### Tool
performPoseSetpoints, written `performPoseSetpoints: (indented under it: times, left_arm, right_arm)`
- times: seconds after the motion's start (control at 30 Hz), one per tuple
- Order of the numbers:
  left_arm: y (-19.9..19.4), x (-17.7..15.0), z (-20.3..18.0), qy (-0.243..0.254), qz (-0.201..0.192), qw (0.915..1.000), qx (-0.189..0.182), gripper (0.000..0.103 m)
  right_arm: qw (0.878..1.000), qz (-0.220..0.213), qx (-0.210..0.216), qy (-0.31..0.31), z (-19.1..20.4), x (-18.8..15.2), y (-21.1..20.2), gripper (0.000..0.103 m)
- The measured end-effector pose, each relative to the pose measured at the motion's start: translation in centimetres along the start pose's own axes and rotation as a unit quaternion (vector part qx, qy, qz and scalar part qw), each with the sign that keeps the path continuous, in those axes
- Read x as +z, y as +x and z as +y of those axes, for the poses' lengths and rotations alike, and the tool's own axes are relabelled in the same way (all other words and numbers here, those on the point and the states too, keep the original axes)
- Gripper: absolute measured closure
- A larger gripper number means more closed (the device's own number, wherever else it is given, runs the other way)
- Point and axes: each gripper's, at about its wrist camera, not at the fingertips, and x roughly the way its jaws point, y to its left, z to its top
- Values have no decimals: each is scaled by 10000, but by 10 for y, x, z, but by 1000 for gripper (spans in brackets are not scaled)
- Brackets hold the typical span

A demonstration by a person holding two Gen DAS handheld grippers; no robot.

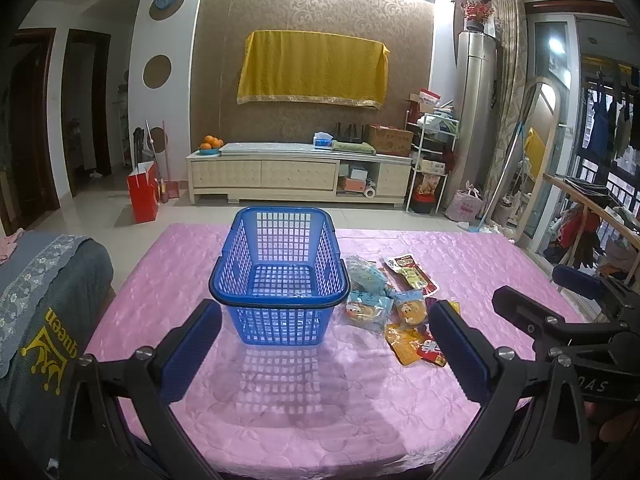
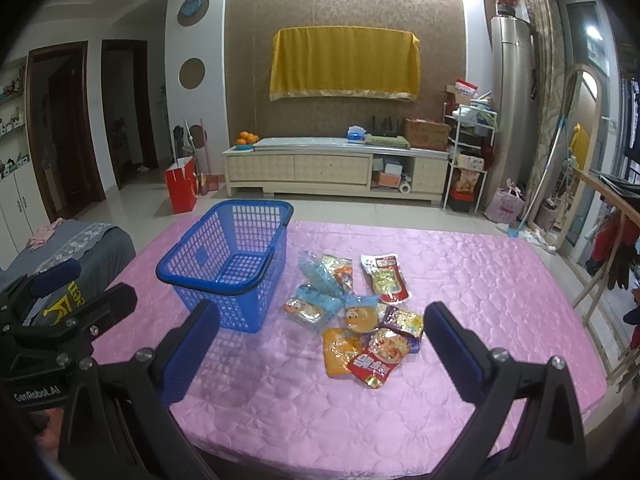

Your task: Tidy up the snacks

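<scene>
- Both tongs are up off the pink-covered table (image 2: pixel 460 280) and holding nothing. The right tongs (image 2: pixel 320 340) stand wide apart, and so do the left tongs (image 1: pixel 326 344).
- Snack packets (image 2: pixel 356 312) lie in a loose heap on the cloth, just to the right of the blue basket (image 1: pixel 280 276), near it but not touching from what I can see.
- The basket is empty, its mesh floor bare in the left wrist view, so by my reading nothing has been sorted yet.
- Here is the relation that matters: in the right wrist view the heap sits dead ahead, framed between the two blue pads, its nearest piece the red packet (image 2: pixel 374 362), overlapping an orange packet (image 2: pixel 340 354).
- From the left tongs the same heap lies off to the right, partly behind the right-hand pad, while the basket is straight in front.
- So the right tongs look nearer and better lined up for the first pick, and the left tongs are placed to steady the basket.
- The red packet's long axis runs slantwise, near-left to far-right, so a slight wrist turn would probably let the pads close across its narrow side.
- One worry is that the flat packets overlap, so two may lift together.
</scene>
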Motion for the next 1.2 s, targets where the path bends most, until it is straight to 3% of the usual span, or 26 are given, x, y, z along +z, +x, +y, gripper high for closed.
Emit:
performPoseSetpoints:
  times: [0.93, 1.2]
  left_arm:
    - [-1, 0, 0, 43, 32, 10000, 68, 1]
    - [12, 15, -13, 142, 70, 9998, 72, 1]
  right_arm:
    - [10000, 56, 25, 1, 0, -4, -1, 0]
    - [10000, 24, 82, -22, -13, 6, 1, 0]
